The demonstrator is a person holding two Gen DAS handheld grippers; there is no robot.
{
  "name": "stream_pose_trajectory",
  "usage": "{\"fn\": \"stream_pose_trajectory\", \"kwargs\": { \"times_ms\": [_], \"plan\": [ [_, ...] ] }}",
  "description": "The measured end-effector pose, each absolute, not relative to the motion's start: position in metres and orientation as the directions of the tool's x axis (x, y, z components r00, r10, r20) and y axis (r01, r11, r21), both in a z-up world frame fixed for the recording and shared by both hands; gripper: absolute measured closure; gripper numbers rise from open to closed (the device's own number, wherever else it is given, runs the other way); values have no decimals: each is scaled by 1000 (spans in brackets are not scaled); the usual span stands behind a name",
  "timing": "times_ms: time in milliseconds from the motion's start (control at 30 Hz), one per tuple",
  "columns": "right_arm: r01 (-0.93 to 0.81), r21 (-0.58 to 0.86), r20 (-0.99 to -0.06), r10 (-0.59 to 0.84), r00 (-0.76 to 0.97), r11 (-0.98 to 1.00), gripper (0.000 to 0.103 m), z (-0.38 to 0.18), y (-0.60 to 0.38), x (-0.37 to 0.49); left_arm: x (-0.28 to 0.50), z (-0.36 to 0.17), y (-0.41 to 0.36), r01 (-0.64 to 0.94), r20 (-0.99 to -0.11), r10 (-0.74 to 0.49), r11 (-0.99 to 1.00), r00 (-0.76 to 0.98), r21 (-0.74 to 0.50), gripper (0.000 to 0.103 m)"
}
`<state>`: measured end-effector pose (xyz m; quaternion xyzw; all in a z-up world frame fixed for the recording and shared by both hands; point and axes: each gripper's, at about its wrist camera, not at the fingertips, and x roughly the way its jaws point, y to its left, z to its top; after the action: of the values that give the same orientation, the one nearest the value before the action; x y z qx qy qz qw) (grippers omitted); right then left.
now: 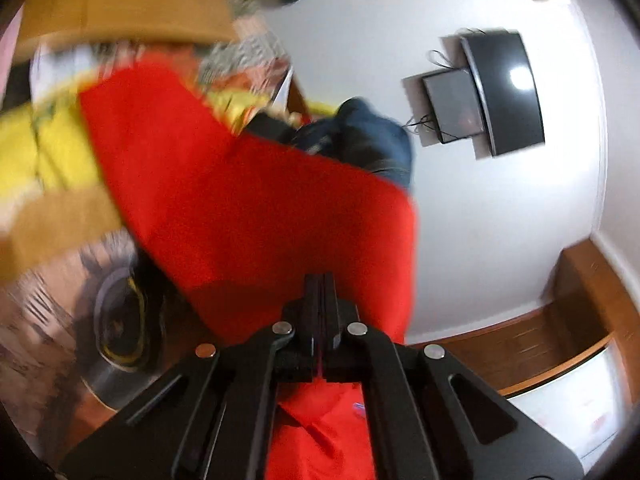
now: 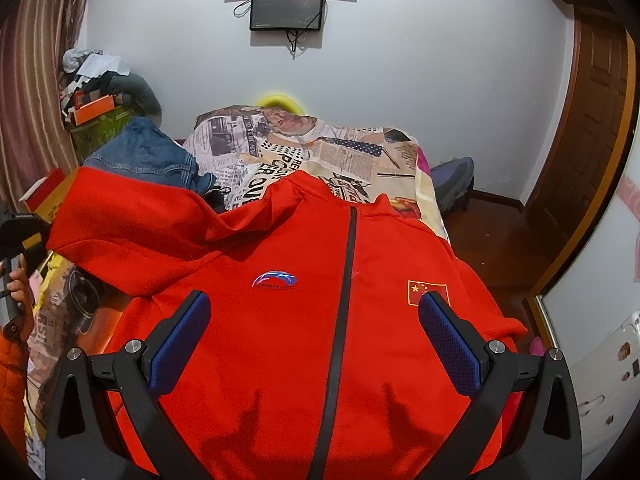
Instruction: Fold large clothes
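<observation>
A red zip jacket (image 2: 280,320) with a dark zipper, a logo and a flag patch lies front up on the bed. Its left sleeve (image 2: 132,220) is lifted and stretched toward the left. My left gripper (image 1: 320,292) is shut on the red sleeve (image 1: 248,200) and holds it up; that view is blurred. The left gripper shows at the left edge of the right wrist view (image 2: 16,240). My right gripper (image 2: 316,320) is open and empty, just above the jacket's chest, its blue pads (image 2: 180,340) to either side of the zipper.
The bed has a newspaper-print sheet (image 2: 320,152). Blue jeans (image 2: 148,156) lie at its left far side, next to cluttered boxes (image 2: 92,108). Two screens (image 2: 288,4) hang on the far wall. A wooden door (image 2: 592,120) and floor are to the right.
</observation>
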<state>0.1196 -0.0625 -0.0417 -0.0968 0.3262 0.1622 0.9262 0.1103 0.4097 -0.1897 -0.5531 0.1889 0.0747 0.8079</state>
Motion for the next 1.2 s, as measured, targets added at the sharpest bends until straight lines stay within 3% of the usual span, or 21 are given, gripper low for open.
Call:
{"fn": "stream_pose_trajectory", "kwargs": {
  "times_ms": [200, 333, 400, 467, 667, 833, 967, 1100, 1200],
  "plan": [
    [-352, -50, -616, 249, 748, 935, 0, -38, -74, 119, 115, -109, 386, -316, -390, 1, 590, 921, -743, 103],
    [-345, -21, -611, 261, 747, 938, 0, -39, -84, 117, 114, -98, 378, -376, -444, 40, 603, 895, -704, 102],
    [-344, -10, -614, 266, 743, 939, 0, -41, -88, 115, 111, -103, 373, -436, -499, 76, 610, 863, -662, 89],
    [-343, -10, -620, 264, 739, 939, 0, -44, -93, 114, 105, -112, 372, -485, -546, 92, 598, 833, -638, 59],
    [-321, -9, -645, 240, 726, 947, 0, -53, -104, 115, 85, -156, 368, -516, -605, 7, 529, 796, -673, 38],
    [-310, 19, -666, 243, 706, 951, 0, -59, -105, 119, 85, -192, 357, -478, -589, -114, 472, 800, -741, 38],
    [-326, 25, -671, 257, 695, 945, 0, -60, -101, 117, 99, -198, 358, -499, -616, -79, 509, 784, -701, 38],
    [-349, -19, -673, 246, 698, 937, 0, -63, -93, 114, 109, -189, 359, -473, -585, -47, 537, 810, -698, 38],
    [-356, -42, -686, 232, 690, 934, 0, -68, -90, 116, 114, -166, 351, -446, -566, 7, 623, 824, -643, 64]
  ]
}}
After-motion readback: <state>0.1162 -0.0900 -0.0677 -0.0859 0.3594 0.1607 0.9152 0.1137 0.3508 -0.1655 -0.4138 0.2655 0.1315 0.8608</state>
